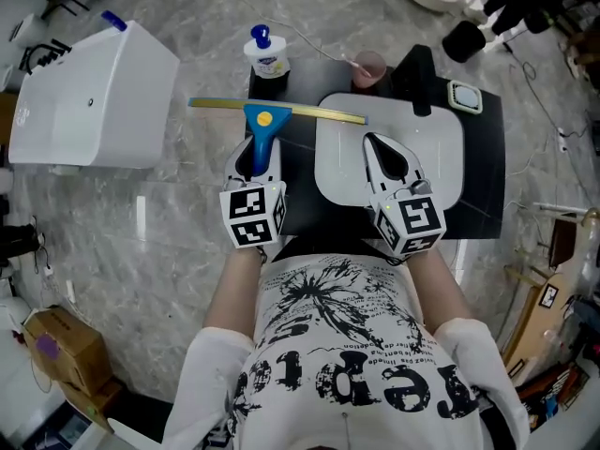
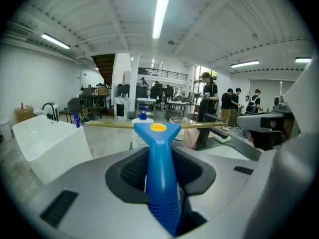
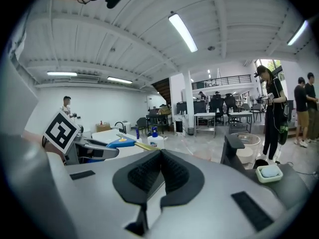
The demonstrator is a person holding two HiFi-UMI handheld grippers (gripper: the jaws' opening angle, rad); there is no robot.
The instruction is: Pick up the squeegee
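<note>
The squeegee (image 1: 263, 120) has a blue handle with a yellow dot and a long yellow-green blade (image 1: 281, 110) lying crosswise. My left gripper (image 1: 258, 157) is shut on the blue handle (image 2: 160, 173), holding the squeegee up in the air with its blade (image 2: 109, 125) level in front. My right gripper (image 1: 386, 162) hovers over the white tray (image 1: 342, 172), its jaws closed together with nothing between them (image 3: 158, 174). In the right gripper view the squeegee (image 3: 119, 142) and the left gripper show at the left.
A black table (image 1: 483, 176) carries the white tray, a white pump bottle (image 1: 266, 56), a pink cup (image 1: 368, 67) and a sponge in a dish (image 1: 464, 97). A large white box (image 1: 94, 97) stands at the left. People stand far off in the room.
</note>
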